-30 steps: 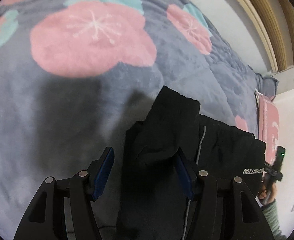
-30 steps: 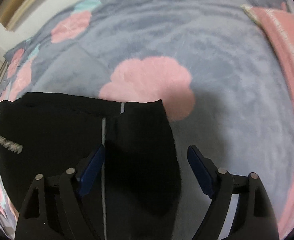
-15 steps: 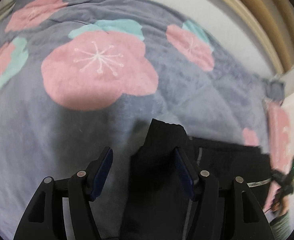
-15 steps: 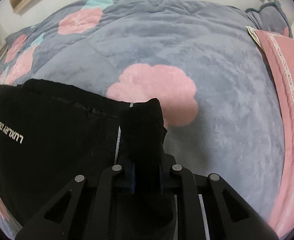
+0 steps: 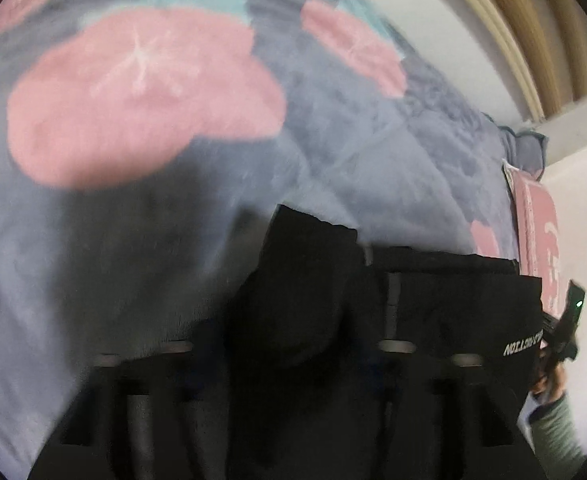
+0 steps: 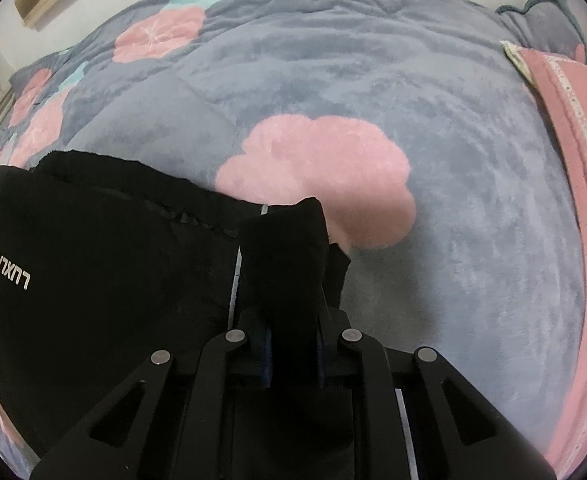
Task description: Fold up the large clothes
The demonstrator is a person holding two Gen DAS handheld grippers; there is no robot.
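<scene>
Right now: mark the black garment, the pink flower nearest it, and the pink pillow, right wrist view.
black garment (image 6: pixel 113 280): right wrist view, flat panel beside the lettering.
pink flower (image 6: pixel 325 176): right wrist view, its middle.
pink pillow (image 6: pixel 573 92): right wrist view, upper face.

Grey floral blanket (image 6: pixel 333 80), pink pillow (image 6: pixel 573 120), white wall (image 5: pixel 433 12)

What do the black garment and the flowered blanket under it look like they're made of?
Black garment: matte, soft woven or knit fabric, judging by its limp folds; white printed lettering. Flowered blanket: plush fleece, likely synthetic; fuzzy nap with brushed swirls and quilted seams.
</scene>
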